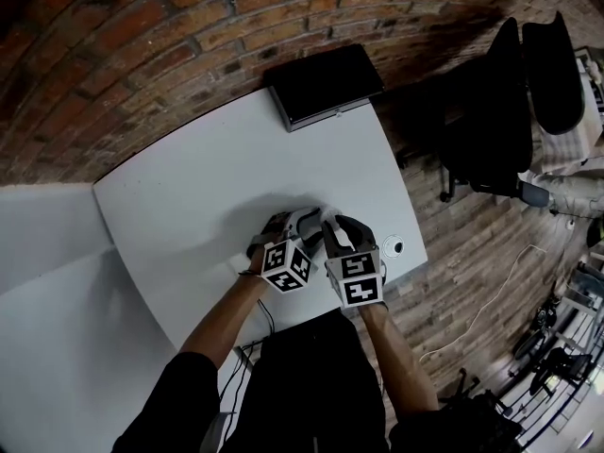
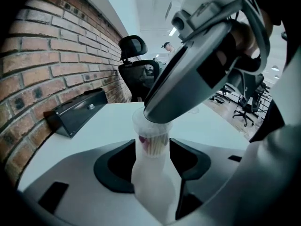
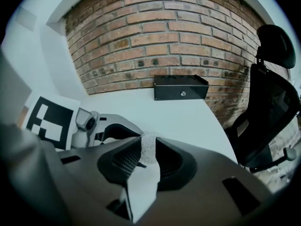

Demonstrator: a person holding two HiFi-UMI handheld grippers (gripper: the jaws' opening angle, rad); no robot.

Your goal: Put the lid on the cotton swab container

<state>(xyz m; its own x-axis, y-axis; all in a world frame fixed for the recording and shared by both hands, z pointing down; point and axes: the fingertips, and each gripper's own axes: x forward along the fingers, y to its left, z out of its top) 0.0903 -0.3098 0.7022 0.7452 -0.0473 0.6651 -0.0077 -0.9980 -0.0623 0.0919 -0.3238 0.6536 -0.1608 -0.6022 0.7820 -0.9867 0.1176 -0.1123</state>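
Seating step: left claw (image 2: 151,163) clamps cotton swab container (image 2: 150,142), right claw (image 3: 146,160) pinches lid (image 3: 148,147) atop. Next: press down squarely.

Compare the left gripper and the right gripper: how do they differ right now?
The left gripper is clamped on the clear container, cotton swabs showing inside; the right gripper is clamped on a thin pale piece, apparently the lid. The left gripper grips the container's sides from lower down; the right gripper sits on top, covering its mouth. Shared: both are shut on something, close together over the white table.
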